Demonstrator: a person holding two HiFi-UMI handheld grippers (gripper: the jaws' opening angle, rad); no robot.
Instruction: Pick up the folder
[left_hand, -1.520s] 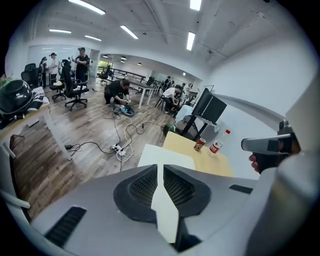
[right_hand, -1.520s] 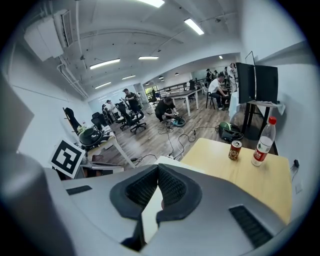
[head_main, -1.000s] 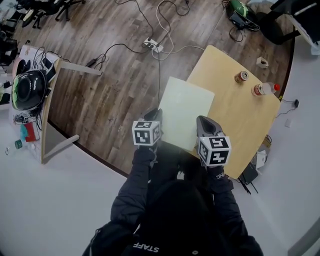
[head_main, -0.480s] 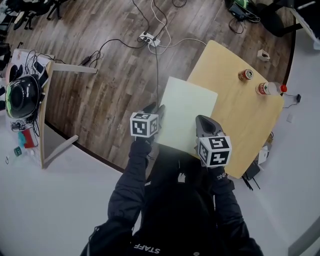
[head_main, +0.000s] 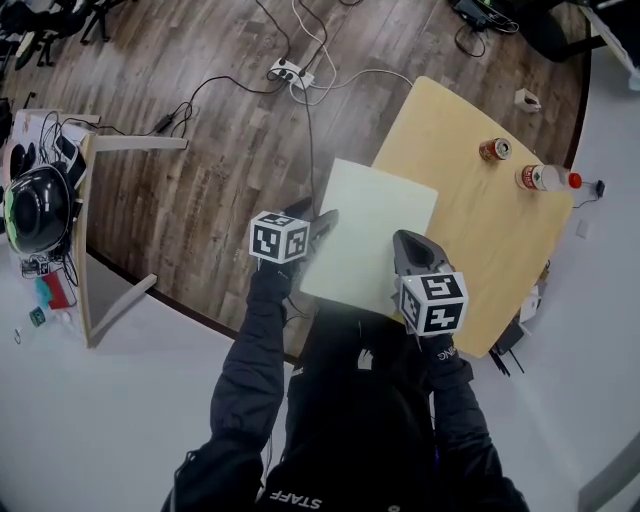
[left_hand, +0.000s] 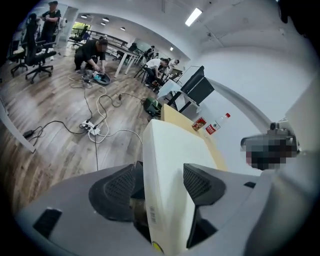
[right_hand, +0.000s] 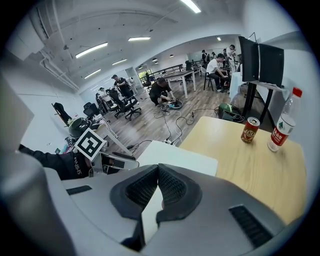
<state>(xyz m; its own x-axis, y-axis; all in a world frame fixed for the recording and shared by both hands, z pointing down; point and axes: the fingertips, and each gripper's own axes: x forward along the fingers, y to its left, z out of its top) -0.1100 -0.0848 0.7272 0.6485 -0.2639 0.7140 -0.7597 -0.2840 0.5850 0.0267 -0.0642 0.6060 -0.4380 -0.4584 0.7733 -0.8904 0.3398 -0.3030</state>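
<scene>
A white folder (head_main: 370, 235) lies tilted over the near-left corner of the light wooden table (head_main: 480, 230), part of it jutting out over the floor. My right gripper (head_main: 405, 245) is shut on its near edge; in the right gripper view the pads (right_hand: 172, 187) pinch the thin white edge (right_hand: 152, 210). My left gripper (head_main: 322, 222) sits at the folder's left edge. In the left gripper view its jaws are opening, and the folder (left_hand: 167, 165) stands between the pads (left_hand: 120, 185) without being pressed.
A red can (head_main: 489, 150) and a plastic bottle (head_main: 543, 178) stand at the table's far right. A power strip (head_main: 285, 72) and cables lie on the wooden floor beyond. A side desk with a black helmet (head_main: 35, 208) stands at the left.
The left gripper's jaws have opened off the folder and that gripper has shifted left and down. The right gripper has sunk a little, still shut on the folder.
</scene>
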